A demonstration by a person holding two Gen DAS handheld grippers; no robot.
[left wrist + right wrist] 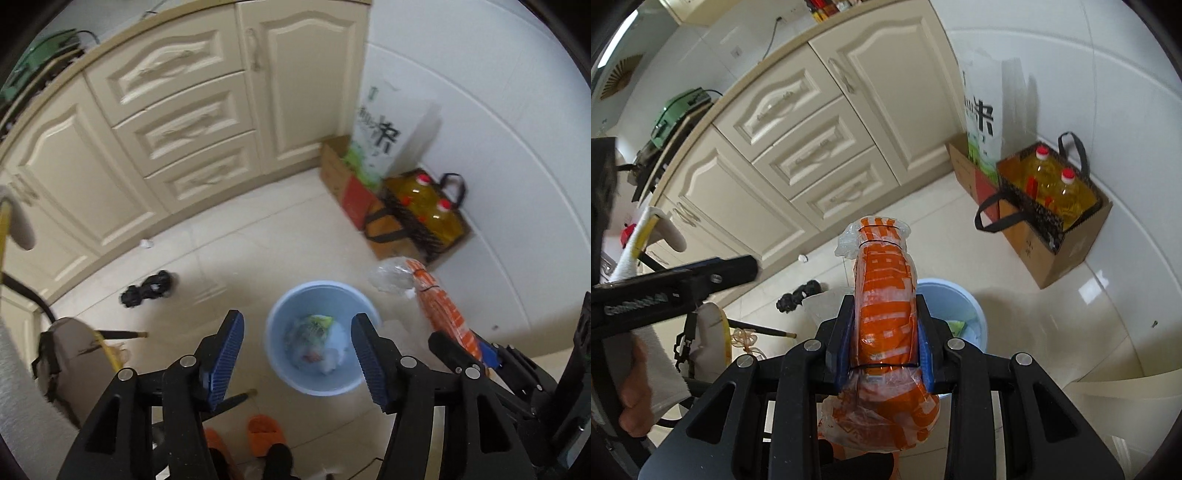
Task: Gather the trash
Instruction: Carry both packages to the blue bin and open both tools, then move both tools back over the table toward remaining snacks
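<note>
A light blue bin (317, 339) stands on the tiled floor with wrappers and paper inside; its rim shows in the right wrist view (964, 295). My left gripper (297, 332) is open and empty, above the bin. My right gripper (885, 306) is shut on an orange and clear plastic package (886, 306), held above the bin's left side. The package (439, 299) and right gripper (480, 354) show in the left wrist view, right of the bin. A black crumpled item (149, 288) and a small white scrap (146, 243) lie on the floor.
Cream cabinets (192, 122) line the far side. A cardboard box with oil bottles (424, 210) and a rice bag (380, 133) stand against the white wall. A stool (74, 354) stands at left. Orange slippers (264, 432) are below.
</note>
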